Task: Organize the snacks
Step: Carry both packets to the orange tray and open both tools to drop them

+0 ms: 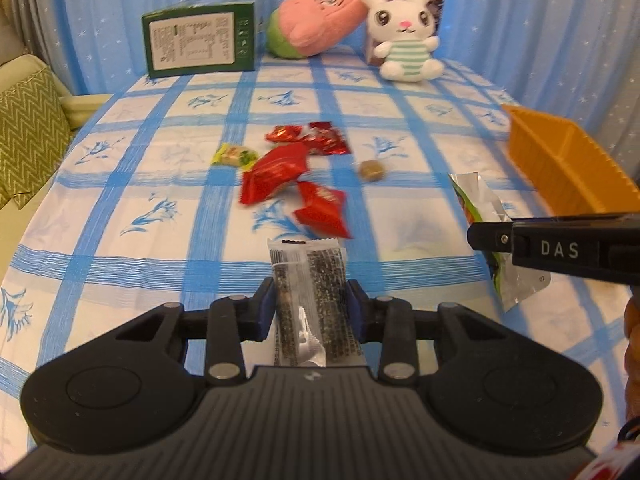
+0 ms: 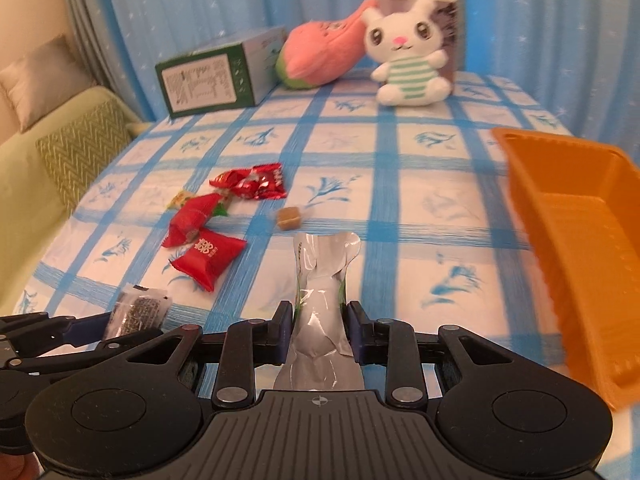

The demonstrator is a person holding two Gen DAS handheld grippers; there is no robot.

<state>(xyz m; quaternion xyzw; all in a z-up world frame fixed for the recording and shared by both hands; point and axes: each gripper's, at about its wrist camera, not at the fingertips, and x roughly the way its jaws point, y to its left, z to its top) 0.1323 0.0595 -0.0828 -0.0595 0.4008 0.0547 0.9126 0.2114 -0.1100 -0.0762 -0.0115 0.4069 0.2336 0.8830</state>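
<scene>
My left gripper (image 1: 310, 304) is shut on a clear packet of dark seed bar (image 1: 308, 280), held above the tablecloth. My right gripper (image 2: 319, 320) is shut on a silver and green packet (image 2: 324, 276); it also shows in the left wrist view (image 1: 486, 204). Several red wrapped sweets (image 1: 280, 172) (image 2: 208, 258), a yellow-green sweet (image 1: 234, 155) and a small brown cube sweet (image 1: 371, 169) (image 2: 289, 217) lie mid-table. An orange tray (image 2: 576, 240) (image 1: 560, 156) stands at the right, close to my right gripper.
At the far edge stand a green box (image 1: 200, 42), a pink and green plush (image 1: 316, 24) and a white rabbit plush (image 1: 406, 36) leaning on a box. A sofa with a patterned cushion (image 1: 28, 140) is left of the table. Blue curtains hang behind.
</scene>
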